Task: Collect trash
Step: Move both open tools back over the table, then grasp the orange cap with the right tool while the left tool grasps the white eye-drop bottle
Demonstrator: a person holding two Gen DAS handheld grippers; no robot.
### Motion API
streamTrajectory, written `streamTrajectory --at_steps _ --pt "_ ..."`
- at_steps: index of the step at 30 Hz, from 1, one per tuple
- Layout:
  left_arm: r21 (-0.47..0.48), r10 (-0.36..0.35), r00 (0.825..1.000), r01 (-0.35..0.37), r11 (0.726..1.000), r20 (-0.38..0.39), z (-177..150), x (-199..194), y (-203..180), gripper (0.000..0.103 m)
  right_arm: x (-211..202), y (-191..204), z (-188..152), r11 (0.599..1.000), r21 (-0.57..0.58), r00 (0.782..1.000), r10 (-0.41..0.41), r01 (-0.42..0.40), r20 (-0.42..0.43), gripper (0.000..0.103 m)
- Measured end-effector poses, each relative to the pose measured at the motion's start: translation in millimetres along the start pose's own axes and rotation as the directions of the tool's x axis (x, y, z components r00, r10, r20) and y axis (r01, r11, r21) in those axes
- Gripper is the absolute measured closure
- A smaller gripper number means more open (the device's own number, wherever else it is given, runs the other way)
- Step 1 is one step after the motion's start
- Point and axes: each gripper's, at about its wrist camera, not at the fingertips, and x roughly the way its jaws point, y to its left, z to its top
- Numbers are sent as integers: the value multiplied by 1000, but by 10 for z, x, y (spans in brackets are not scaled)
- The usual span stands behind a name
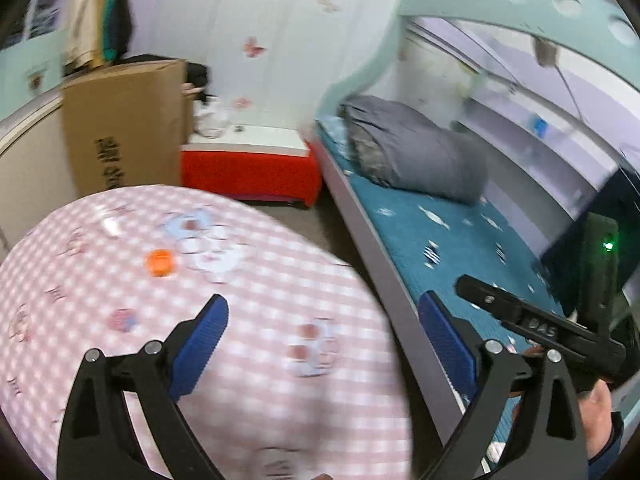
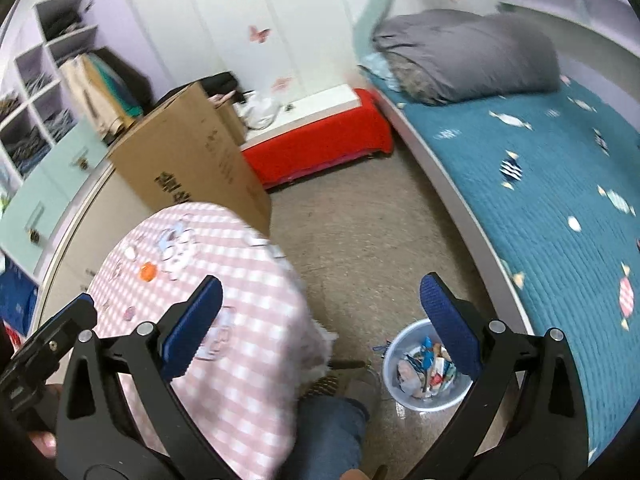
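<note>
A small orange piece (image 1: 160,263) lies on the round table's pink checked cloth (image 1: 260,300), with a small white scrap (image 1: 110,226) farther back. My left gripper (image 1: 324,340) hangs open above the table's near right edge, nothing between its blue pads. In the right wrist view the orange piece (image 2: 147,271) shows on the same cloth (image 2: 248,320). A pale blue bin (image 2: 416,403) holding several wrappers stands on the floor between table and bed. My right gripper (image 2: 322,320) is open and empty, high above the floor gap, its right pad over the bin.
A tall cardboard box (image 2: 188,160) stands behind the table beside a red bench (image 2: 320,140). A bed with a teal cover (image 2: 540,200) and grey duvet (image 2: 460,56) runs along the right. A person's jeans leg (image 2: 328,432) is beside the bin. Shelves (image 2: 36,92) line the left wall.
</note>
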Motion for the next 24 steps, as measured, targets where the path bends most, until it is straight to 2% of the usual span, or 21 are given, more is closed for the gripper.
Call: streamTrajectory --at_steps 7,14,17,24 --pt "-98 151 988 -147 984 36 90 -175 954 9 460 902 13 989 -133 996 56 -64 -68 6" --pt "-167 277 961 -270 948 20 98 -133 1813 9 1029 1620 -80 963 -237 983 88 -126 -163 6" --pt "-173 315 949 -309 935 5 94 -65 2060 9 1258 1833 -108 951 -275 977 92 -144 -193 6" --pt "-150 364 931 -365 919 -33 161 157 2346 9 1695 2233 -165 910 -372 964 92 -183 -249 6"
